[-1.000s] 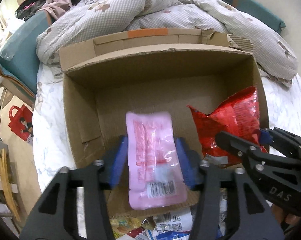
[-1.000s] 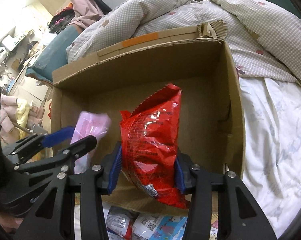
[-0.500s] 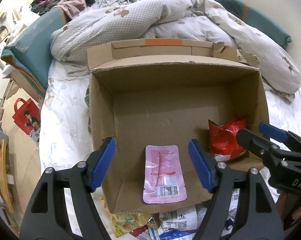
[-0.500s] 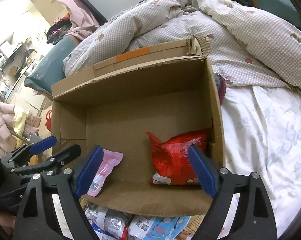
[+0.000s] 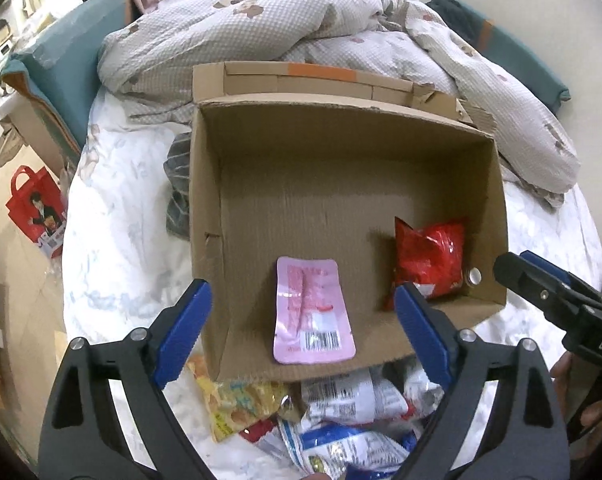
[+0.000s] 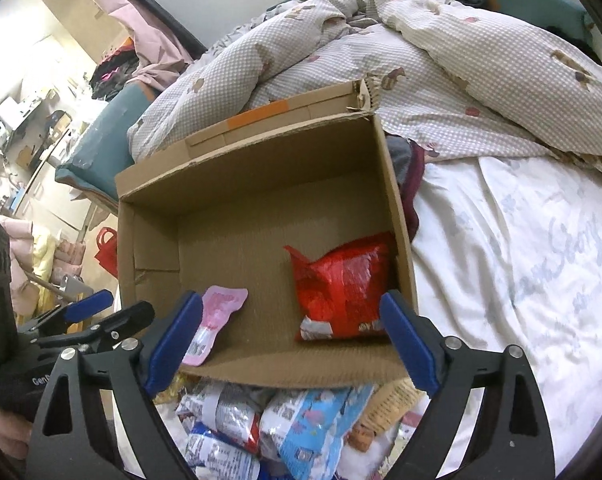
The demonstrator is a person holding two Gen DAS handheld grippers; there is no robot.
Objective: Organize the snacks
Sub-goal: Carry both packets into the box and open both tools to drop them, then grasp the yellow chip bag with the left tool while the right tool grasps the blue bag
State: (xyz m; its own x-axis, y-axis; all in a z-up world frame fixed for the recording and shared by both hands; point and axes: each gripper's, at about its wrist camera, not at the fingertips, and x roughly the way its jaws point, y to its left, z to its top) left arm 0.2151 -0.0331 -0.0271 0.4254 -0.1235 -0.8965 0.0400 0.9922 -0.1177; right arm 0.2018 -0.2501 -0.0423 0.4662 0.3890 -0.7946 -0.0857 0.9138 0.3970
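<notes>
1. Left wrist view: the left tool (image 5: 301,320) stands with its blue pads spread wide, nothing between them. Its jaws have just been opening.
2. Beyond it, the open brown cardboard box (image 5: 341,152) sits on the white printed bed sheet (image 5: 113,264).
3. The flat pink plastic snack pouch (image 5: 311,312) lies on the box floor near the front wall, barcode end toward the camera, clear of both pads.
4. The crinkled red foil snack bag (image 5: 429,264) rests in the box's near right corner, well apart from the pink pouch.
5. Right wrist view: the right tool (image 6: 291,340) is likewise spread wide and grips nothing. Its jaws have just been opening too.
6. The red bag (image 6: 341,292) lies against the box's right wall, free of the pads.
7. A loose heap of white, blue and yellow snack packets (image 6: 277,428) lies on the bed just in front of the box.
8. A checked grey quilt (image 6: 441,60) is bunched behind the box.
</notes>
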